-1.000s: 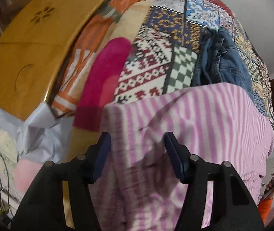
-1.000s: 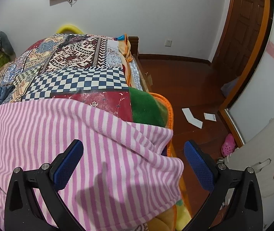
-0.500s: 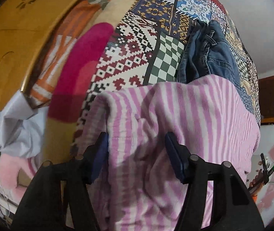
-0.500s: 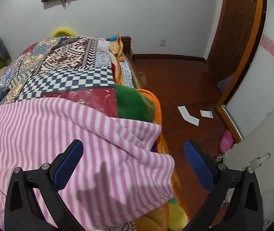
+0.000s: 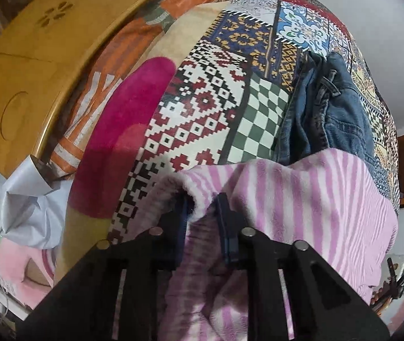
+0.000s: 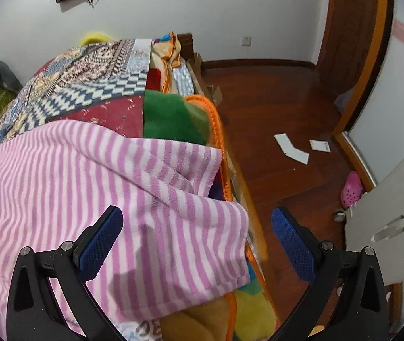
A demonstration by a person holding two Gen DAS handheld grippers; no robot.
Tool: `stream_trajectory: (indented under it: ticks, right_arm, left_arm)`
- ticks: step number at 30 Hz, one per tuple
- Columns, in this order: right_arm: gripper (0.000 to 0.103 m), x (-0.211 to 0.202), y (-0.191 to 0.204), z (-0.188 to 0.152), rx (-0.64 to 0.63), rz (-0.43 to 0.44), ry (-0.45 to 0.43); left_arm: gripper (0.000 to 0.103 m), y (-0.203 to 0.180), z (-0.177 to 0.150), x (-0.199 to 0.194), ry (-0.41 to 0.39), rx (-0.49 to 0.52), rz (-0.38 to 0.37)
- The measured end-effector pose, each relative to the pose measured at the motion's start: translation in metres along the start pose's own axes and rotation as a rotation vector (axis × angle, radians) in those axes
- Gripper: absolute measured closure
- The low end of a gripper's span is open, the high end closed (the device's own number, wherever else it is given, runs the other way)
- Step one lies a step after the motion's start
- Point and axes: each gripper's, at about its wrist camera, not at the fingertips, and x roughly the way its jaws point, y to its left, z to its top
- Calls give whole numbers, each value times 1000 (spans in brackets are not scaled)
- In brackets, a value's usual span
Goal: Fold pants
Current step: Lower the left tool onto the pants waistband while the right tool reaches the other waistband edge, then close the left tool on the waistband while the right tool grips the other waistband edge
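Note:
The pink and white striped fleece pants [image 5: 310, 199] lie across the patchwork bedspread [image 5: 202, 108]. My left gripper [image 5: 202, 207] is shut on a bunched edge of the pants, which puckers up between the blue pads. In the right wrist view the pants [image 6: 74, 176] spread over the bed's right side, their end hanging near the mattress edge. My right gripper [image 6: 196, 238] is open wide just above the pants' end, its left finger [image 6: 99, 241] over the fabric and its right finger [image 6: 293, 244] over the floor.
Folded blue jeans [image 5: 335, 113] lie on the bed just beyond the pants. A wooden headboard [image 5: 31, 56] curves at the left. The wooden floor [image 6: 273, 113] holds white paper scraps [image 6: 290, 149] and a pink shoe [image 6: 351, 189]. A white cabinet [image 6: 395, 213] stands at right.
My left gripper has closed on the pants' edge, pulling the fabric into a pucker. My right gripper has stayed open and shifted slightly along the bed's edge.

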Motion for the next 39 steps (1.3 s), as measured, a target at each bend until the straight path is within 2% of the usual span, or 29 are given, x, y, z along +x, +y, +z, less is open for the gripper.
stream_trajectory:
  ticks: [3,6,9,12,15,16,18,20,25,29,33,34,36,37,39]
  right_arm:
    - [0,18,5,9,-38,-76,19]
    - [0,20,-7,19,-3,15,13]
    - [0,12,-25,26,61,78,-30]
    - [0,13,-36,37,82,62,-46]
    - [13,26,-36,44,56,71,-20]
    - [22,31,-34,44,48,75,-11]
    - [27,42,-30,40,33,94,8]
    - [37,46,-26,34,25,125,5]
    - [40,53,-30,28,63,199,11]
    - [56,49,-33,22,83,289,20]
    - [57,58,-25,21,82,290,43]
    - [61,59,-23,22,78,287,43]
    - [78,57,-17,24,54,276,32]
    - [94,54,-12,25,32,254,26]
    - [96,46,-2,24,-17,190,0]
  left_arm:
    - [86,-8,-5,-6,-31,35,41]
    - [87,-15,-8,-17,-63,57,73]
    - [88,-22,-12,-31,-113,98,118]
    - [88,-26,-13,-44,-156,104,128]
    - [88,-28,-15,-45,-152,93,129]
    - [88,-29,-15,-43,-144,92,133]
    - [88,-31,-17,-36,-116,92,145]
    - [88,-32,-20,-30,-95,93,154]
    - [88,-33,-24,-22,-83,93,171]
    - [88,-32,-23,-21,-82,82,175]
    - [88,-31,-23,-19,-90,70,169]
    - [88,-29,-24,-19,-92,65,167]
    - [87,-27,-24,-18,-90,59,164]
    - [86,-26,-25,-18,-89,58,162]
    - [85,-23,-25,-19,-86,57,160]
